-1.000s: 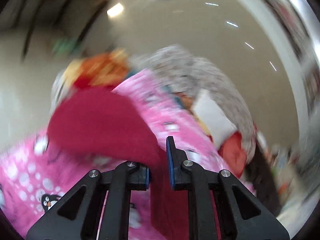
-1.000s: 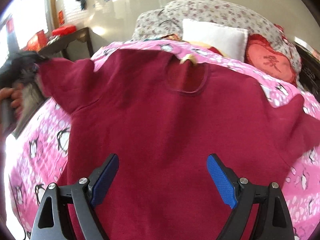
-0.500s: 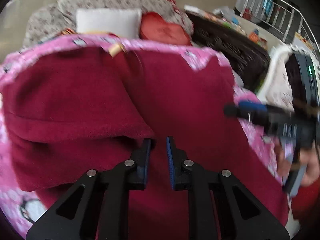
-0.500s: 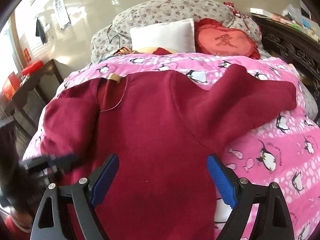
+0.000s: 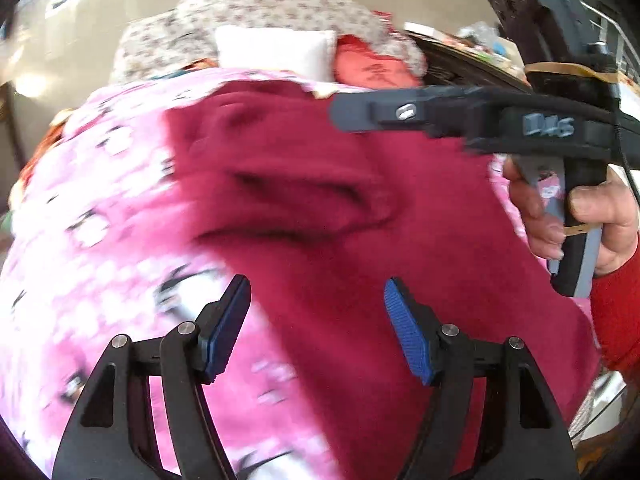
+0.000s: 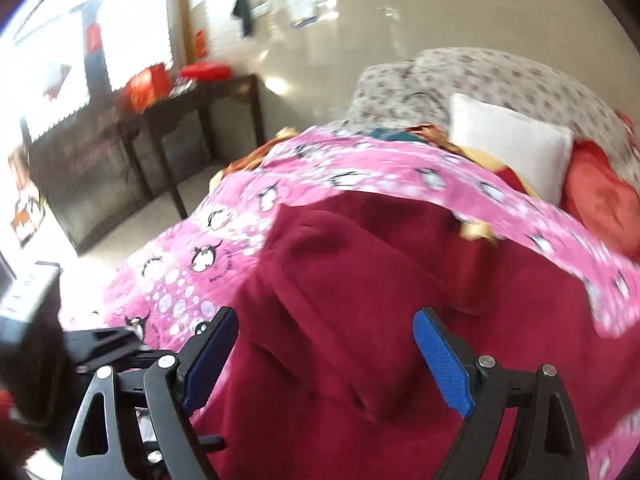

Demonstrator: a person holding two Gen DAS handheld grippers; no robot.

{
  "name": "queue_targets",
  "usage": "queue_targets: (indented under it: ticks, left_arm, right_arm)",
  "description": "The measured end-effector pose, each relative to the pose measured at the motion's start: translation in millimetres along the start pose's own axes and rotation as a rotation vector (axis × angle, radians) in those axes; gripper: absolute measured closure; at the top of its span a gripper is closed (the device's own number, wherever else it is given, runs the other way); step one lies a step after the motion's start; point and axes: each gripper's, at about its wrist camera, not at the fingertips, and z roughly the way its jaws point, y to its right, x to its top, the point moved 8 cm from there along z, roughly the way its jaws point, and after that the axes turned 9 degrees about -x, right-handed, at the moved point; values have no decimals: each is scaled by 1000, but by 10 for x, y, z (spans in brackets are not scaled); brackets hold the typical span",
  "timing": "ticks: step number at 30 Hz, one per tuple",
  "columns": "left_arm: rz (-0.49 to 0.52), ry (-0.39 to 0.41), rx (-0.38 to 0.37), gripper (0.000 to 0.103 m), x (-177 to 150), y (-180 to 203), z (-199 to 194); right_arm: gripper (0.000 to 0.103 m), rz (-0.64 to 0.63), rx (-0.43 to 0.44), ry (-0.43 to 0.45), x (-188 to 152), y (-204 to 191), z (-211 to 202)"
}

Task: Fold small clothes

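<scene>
A dark red fleece sweater (image 5: 360, 240) lies spread on a pink penguin-print blanket (image 5: 100, 240) on a bed, its left sleeve folded in over the body. My left gripper (image 5: 318, 332) is open and empty above the sweater's left edge. My right gripper (image 6: 326, 364) is open and empty above the folded sleeve (image 6: 340, 280). The right gripper's body (image 5: 500, 124) and the hand holding it show at the right of the left wrist view. The left gripper's body (image 6: 60, 344) shows at the lower left of the right wrist view.
A white pillow (image 6: 508, 152), a red heart cushion (image 6: 600, 200) and a floral pillow (image 6: 480, 80) lie at the bed's head. A dark wooden table (image 6: 160, 120) with red boxes stands left of the bed. Dark furniture (image 5: 460, 60) stands on the right.
My left gripper has opened and let go of the sleeve, which now lies folded over the sweater's body. The right gripper has swung left over the sweater and stays open.
</scene>
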Motion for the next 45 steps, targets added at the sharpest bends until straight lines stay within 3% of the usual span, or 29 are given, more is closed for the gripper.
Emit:
queue_targets:
  ticks: [2,4,6,9,14,18,20,21,24,26,28,30,34,35,39,42,43,45]
  left_arm:
    - [-30,2,31,33,-70,-144,-47]
    - [-74,6,44,33,-139,-264,-92]
    - [-107,16,45,33,-162,-331,-117]
    - [-96,30,52,33,-128,-302,-117]
    - [-91,63,61,33,60,-289,-85]
    - [-148,121,24,33,310,-271,-18]
    - [-154,130,38,33,415,-279,60]
    - [-156,126,55,33,435,-286,100]
    - [-177,93,59,33,399,-333,224]
    - [-196,70,60,33,347,-376,286]
    - [-208,57,70,33,306,-415,315]
    - [-214,49,86,33,288,-444,334]
    - [-211,48,108,33,254,-471,349]
    - [-211,42,110,33,238,-478,358]
    - [-206,20,103,33,145,-478,389]
    - [-211,7,110,33,109,-533,453]
    - [-215,11,108,33,108,-548,466]
    - [-221,19,98,33,121,-580,479]
  right_arm:
    - [20,-61,-12,-33,20,-218,270]
    - [32,-132,-94,-67,21,-338,579]
    - [69,-175,-196,-82,39,-307,838]
    - [88,-84,-95,-120,33,-160,966]
    - [92,83,-65,51,196,456,212]
    - [92,216,-187,133,36,1311,-383]
    - [88,252,-253,74,-214,1630,-376]
    - [79,272,-283,15,-397,1782,-335]
    - [71,311,-379,-143,-996,2150,-307]
    - [64,310,-454,-149,-1151,2296,-476]
    - [62,326,-481,-98,-1081,2346,-620]
    - [62,314,-386,-31,-851,2152,-627]
    - [62,217,-63,7,-293,1335,-183]
    - [62,183,-21,14,-183,1151,-67]
    - [55,34,96,8,216,501,540]
    - [55,-105,55,-45,288,253,962]
    - [57,-150,6,-73,265,229,1113]
    - [97,-191,-23,-93,234,267,1229]
